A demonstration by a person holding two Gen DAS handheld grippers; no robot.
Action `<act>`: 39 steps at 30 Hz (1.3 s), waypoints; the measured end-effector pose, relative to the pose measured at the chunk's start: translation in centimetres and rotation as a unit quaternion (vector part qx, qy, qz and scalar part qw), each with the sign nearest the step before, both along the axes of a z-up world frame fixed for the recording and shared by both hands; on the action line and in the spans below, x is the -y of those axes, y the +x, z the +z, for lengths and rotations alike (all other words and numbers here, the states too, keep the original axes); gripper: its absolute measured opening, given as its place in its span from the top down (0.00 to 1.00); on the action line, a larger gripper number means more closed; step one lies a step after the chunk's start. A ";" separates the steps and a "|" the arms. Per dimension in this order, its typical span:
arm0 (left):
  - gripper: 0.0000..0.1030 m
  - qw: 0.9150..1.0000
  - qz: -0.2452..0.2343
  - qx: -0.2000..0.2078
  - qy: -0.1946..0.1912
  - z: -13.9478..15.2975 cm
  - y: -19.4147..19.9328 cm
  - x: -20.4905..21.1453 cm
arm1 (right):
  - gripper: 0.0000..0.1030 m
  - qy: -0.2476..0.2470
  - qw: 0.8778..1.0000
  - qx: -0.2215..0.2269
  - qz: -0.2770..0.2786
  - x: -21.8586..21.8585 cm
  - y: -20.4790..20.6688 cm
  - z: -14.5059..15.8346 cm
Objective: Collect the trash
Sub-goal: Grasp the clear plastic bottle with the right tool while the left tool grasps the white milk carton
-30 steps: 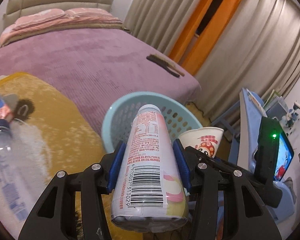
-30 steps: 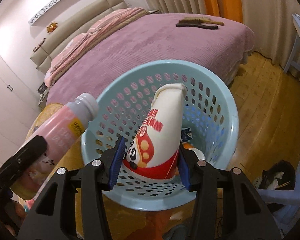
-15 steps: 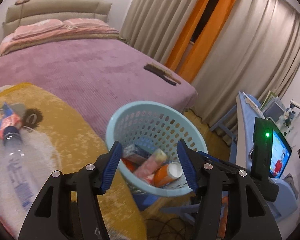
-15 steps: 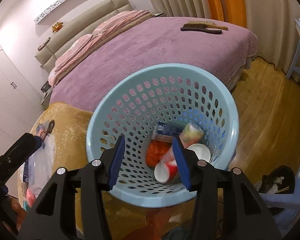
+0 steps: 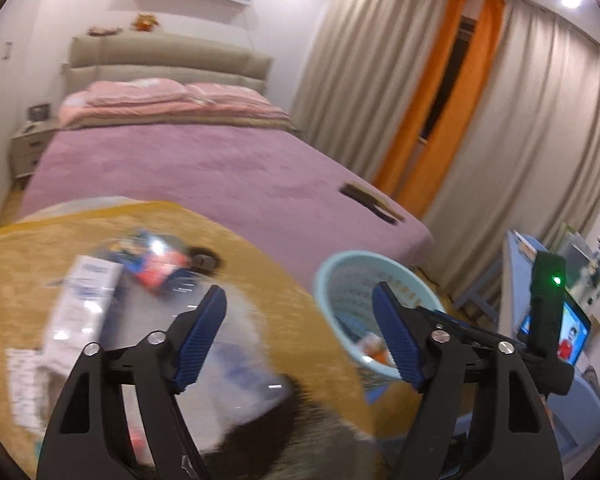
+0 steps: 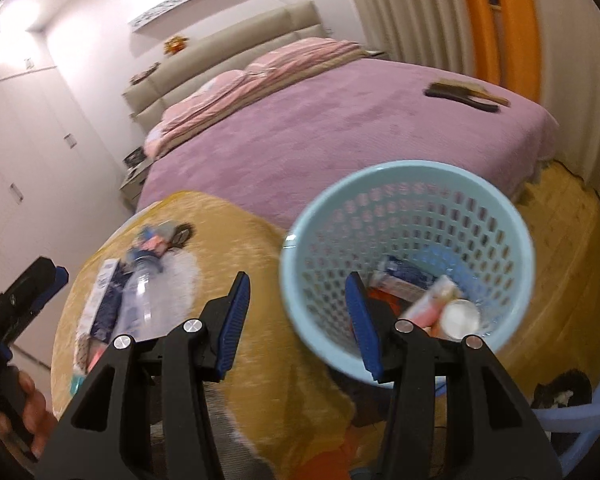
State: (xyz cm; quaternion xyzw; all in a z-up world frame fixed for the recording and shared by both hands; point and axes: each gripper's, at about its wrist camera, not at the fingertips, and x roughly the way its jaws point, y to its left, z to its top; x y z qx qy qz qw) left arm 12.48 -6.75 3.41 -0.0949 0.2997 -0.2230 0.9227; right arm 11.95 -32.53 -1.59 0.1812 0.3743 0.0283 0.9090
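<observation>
My left gripper (image 5: 298, 292) hangs over the yellow-covered table (image 5: 284, 280) with its jaws opening and nothing between them. My right gripper (image 6: 298, 280) is open and empty, straddling the near rim of the light blue basket (image 6: 404, 172). In the basket lie a pink bottle (image 6: 428, 304), a paper cup (image 6: 462, 316) and other wrappers. The same basket (image 5: 340, 276) shows to the right in the left wrist view. On the table lie a clear plastic bottle (image 6: 144, 300), a white and blue box (image 6: 104, 300) and a colourful wrapper (image 6: 152, 240). The box (image 5: 84, 300) and wrapper (image 5: 156, 264) are blurred.
A purple bed (image 5: 180, 168) lies behind the table, with a brush (image 6: 464, 96) near its foot. Curtains (image 5: 520, 160) hang behind it. A blue stand with a lit screen (image 5: 572, 332) is at the right. A person's hand (image 6: 32, 412) holds the left gripper. A dark bag (image 6: 564, 392) sits on the floor.
The pink bottle left my left gripper and the paper cup left my right; both now lie in the basket. Both grippers swung up and left toward the table. The left jaws widened.
</observation>
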 end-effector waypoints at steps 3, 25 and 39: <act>0.22 0.999 0.036 0.004 0.001 0.4 -0.1 -3.1 | 0.51 -0.006 1.000 0.002 0.021 -2.3 0.2 0.0; 0.16 0.983 0.121 -0.102 0.094 -7.5 5.1 -11.2 | 0.29 -0.078 0.986 0.009 0.146 -16.9 3.6 -4.2; 0.26 0.972 0.123 -0.136 0.144 -9.3 6.9 -9.8 | 0.29 -0.113 0.982 -0.001 0.152 -18.3 4.2 -5.0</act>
